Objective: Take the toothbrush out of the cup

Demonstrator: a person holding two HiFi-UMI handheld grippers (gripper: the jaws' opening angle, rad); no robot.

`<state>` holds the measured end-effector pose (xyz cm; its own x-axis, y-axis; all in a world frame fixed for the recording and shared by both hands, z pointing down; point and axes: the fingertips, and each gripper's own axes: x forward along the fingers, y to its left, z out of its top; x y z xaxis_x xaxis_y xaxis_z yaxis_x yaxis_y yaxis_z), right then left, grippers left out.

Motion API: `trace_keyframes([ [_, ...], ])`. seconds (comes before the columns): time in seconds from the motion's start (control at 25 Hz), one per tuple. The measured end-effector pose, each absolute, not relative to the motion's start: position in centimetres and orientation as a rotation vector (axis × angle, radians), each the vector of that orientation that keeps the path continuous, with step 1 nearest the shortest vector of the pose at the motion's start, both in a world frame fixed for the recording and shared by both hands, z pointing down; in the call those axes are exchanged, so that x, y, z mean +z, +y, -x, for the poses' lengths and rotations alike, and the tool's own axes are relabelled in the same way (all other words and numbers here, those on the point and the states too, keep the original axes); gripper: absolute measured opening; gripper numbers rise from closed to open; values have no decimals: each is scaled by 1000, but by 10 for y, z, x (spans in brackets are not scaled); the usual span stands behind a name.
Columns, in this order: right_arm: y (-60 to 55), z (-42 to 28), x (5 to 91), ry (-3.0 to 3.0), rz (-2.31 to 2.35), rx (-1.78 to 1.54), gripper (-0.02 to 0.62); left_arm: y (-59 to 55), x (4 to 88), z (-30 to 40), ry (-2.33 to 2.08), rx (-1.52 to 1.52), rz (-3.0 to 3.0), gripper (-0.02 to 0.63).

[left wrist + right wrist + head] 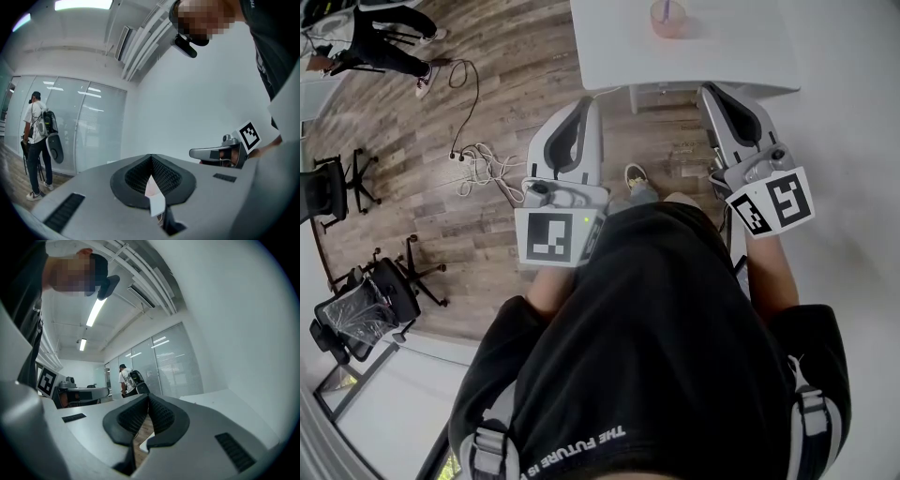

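Note:
A pink see-through cup [668,18] stands on the white table [609,47] at the top of the head view, with a thin toothbrush [667,9] inside it. Both grippers are held close to my body, short of the table's near edge. My left gripper [592,101] points at the table edge over the floor, its jaws closed together and empty [151,157]. My right gripper [710,89] reaches just under the table's front edge, jaws also together with nothing held [148,397]. The cup does not show in either gripper view.
A wooden floor [506,84] lies left of the table, with loose cables [478,164] and office chairs [361,309]. A person in black [384,42] stands at the far left. A person with a backpack [37,140] stands by glass walls.

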<state>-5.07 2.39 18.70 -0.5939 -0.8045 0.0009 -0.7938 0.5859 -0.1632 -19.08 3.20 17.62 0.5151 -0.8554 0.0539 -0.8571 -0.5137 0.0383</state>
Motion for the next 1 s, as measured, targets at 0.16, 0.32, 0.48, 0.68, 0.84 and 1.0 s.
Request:
trace_keyframes([
  [0.16,20,52,186,2726,1406,-231,18,27,176,191,-1486,35,-2696,20],
  [0.32,21,52,192,2718,1426,-246,18,28,182,187,-1441,42,-2707,20],
  [0.48,21,50,200,2713,1427,-266,18,28,188,184,-1427,51,-2699,20],
  [0.68,17,51,200,2721,1428,-273,18,26,188,187,-1428,43,-2705,20],
  [0.84,16,48,198,2719,1441,-279,18,23,188,185,-1422,52,-2692,20],
  [1.0,15,45,201,2728,1438,-283,18,21,190,183,-1421,59,-2693,20],
])
